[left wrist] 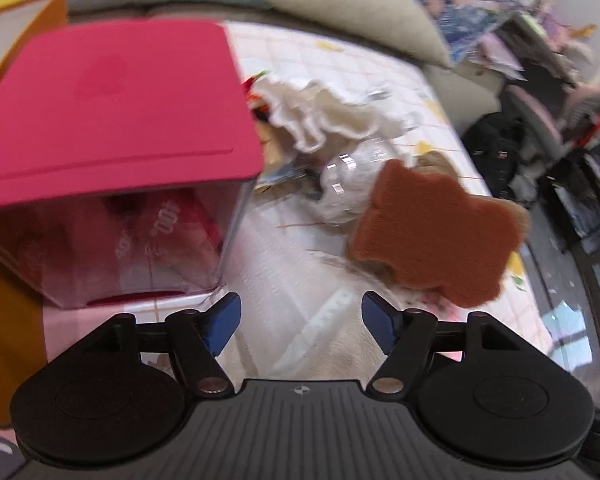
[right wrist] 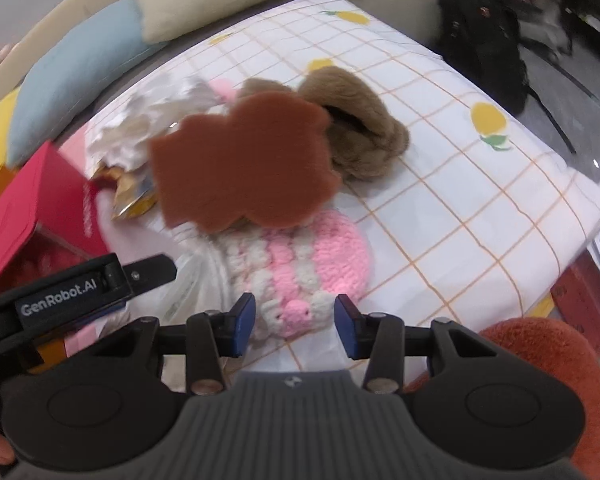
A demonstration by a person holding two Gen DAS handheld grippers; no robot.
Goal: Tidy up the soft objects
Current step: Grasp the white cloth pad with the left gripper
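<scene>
We reached for the pile — left tool apart, empty; right tool apart around the pink knit — next, clamp it

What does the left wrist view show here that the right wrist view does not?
Only the left wrist view shows the clear plastic box's see-through front wall under its flat pink lid, and the open left gripper with nothing between its fingers. Only the right wrist view shows the pink and cream crocheted piece, the fluffy tan plush in full, and the open right gripper. Both show the rust-brown felt cutout, the white ruffled cloth and the lemon-print checked sheet.
</scene>
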